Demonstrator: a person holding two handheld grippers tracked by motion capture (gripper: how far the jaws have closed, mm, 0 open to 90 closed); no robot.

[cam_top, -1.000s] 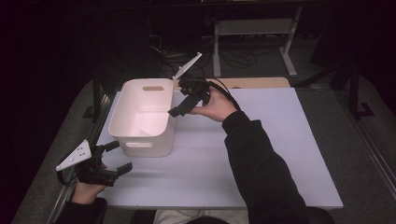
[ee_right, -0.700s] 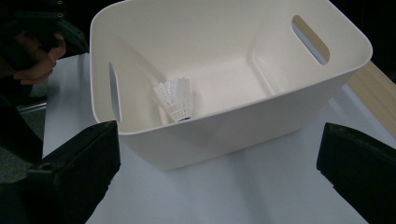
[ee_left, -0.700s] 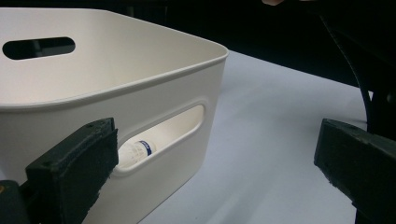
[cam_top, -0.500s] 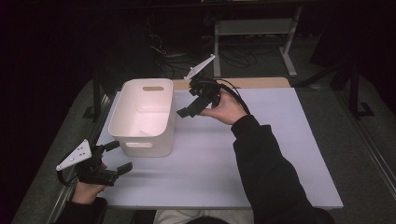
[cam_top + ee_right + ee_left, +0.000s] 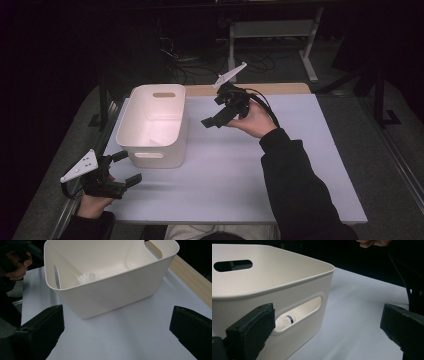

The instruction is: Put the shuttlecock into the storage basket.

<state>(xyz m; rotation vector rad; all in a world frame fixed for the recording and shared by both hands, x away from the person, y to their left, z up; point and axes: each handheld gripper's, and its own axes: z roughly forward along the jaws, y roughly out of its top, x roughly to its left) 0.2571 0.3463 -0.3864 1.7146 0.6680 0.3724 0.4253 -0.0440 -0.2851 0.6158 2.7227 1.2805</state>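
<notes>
Both my tools gape empty: right tool hangs at the white bin's three o'clock, left tool at seven; shuttlecock inside.

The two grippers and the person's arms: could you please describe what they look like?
Both grippers are black, each with two blocky black jaws and a grey three-cornered plate on top. The left gripper and right gripper are alike; a black cable loops from the right one. The person wears dark long sleeves.
</notes>
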